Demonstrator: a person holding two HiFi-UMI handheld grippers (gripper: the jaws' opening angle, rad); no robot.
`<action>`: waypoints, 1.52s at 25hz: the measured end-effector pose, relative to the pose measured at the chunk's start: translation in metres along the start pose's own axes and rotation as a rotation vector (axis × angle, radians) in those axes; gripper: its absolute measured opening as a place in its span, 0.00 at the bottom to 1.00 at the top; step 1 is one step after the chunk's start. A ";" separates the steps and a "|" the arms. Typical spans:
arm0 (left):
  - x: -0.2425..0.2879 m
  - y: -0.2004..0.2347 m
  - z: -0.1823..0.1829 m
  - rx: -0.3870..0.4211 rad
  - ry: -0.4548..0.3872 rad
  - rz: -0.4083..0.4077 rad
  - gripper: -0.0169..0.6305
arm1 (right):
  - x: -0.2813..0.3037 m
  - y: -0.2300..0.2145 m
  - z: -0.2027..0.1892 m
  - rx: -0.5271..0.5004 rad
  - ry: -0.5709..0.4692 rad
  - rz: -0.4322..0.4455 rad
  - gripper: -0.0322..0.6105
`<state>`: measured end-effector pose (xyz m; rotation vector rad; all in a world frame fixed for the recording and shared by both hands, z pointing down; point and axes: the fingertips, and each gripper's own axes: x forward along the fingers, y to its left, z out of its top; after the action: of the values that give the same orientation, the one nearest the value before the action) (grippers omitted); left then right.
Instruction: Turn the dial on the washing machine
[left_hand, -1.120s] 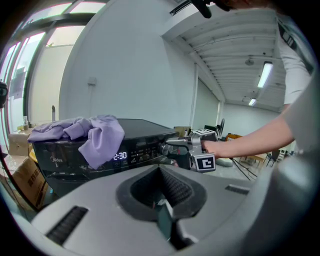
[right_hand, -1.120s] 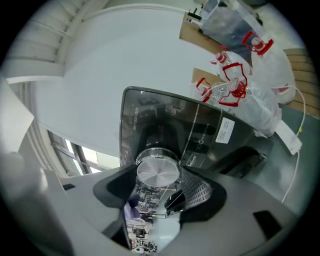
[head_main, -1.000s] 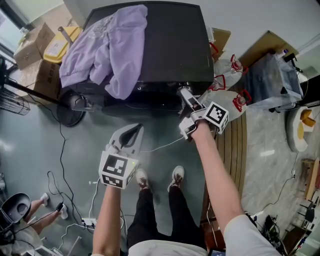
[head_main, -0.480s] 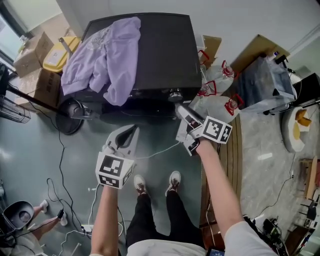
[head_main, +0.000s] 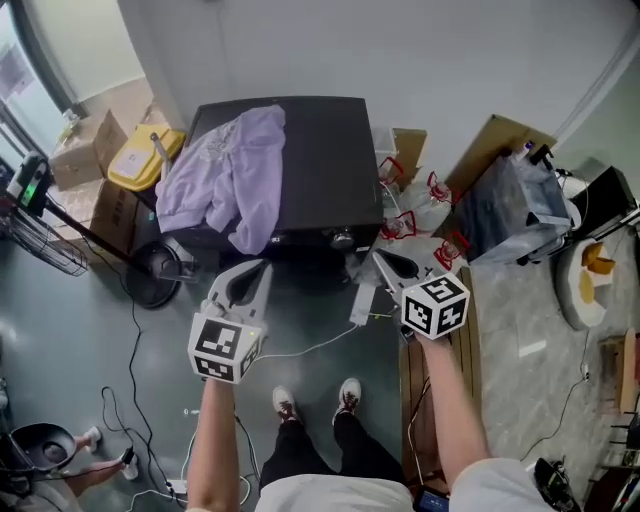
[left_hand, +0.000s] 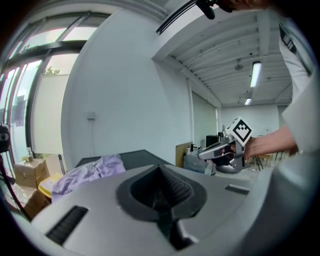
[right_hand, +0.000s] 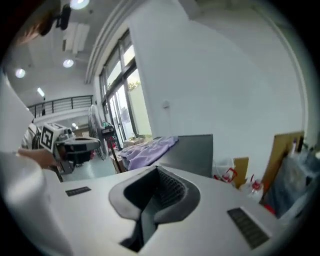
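Observation:
The black washing machine (head_main: 320, 150) stands against the wall with a purple garment (head_main: 225, 170) draped over its left half. Its dial (head_main: 343, 238) sits on the front panel, with nothing touching it. My right gripper (head_main: 385, 262) hangs just right of the dial and short of it. Its jaws have just been closing and are shut with nothing between them (right_hand: 159, 170). My left gripper (head_main: 258, 268) is held in front of the machine's left side, shut and empty (left_hand: 160, 167). Each gripper view shows the other gripper off to the side.
Cardboard boxes (head_main: 85, 150) and a yellow container (head_main: 140, 160) sit left of the machine, with a fan base (head_main: 160, 272) on the floor. Red-handled bags (head_main: 405, 205) and a cardboard sheet (head_main: 500, 150) lie to its right. Cables (head_main: 320, 345) cross the floor by my feet.
My right gripper has come off the dial, rolled over and shut. Both grippers have risen and drawn back from the machine's front, and the machine looks farther away.

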<state>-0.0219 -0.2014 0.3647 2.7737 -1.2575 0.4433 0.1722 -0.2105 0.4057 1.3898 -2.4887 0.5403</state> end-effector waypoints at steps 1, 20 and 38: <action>-0.005 0.002 0.012 0.013 -0.015 0.006 0.05 | -0.008 0.005 0.014 -0.069 -0.008 -0.019 0.07; -0.078 0.013 0.189 0.255 -0.240 0.039 0.05 | -0.108 0.104 0.205 -0.564 -0.245 -0.132 0.07; -0.128 -0.007 0.238 0.335 -0.337 0.043 0.05 | -0.143 0.143 0.240 -0.618 -0.347 -0.163 0.07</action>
<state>-0.0413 -0.1456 0.1014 3.2149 -1.4262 0.2078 0.1169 -0.1359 0.1057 1.4780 -2.4296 -0.5087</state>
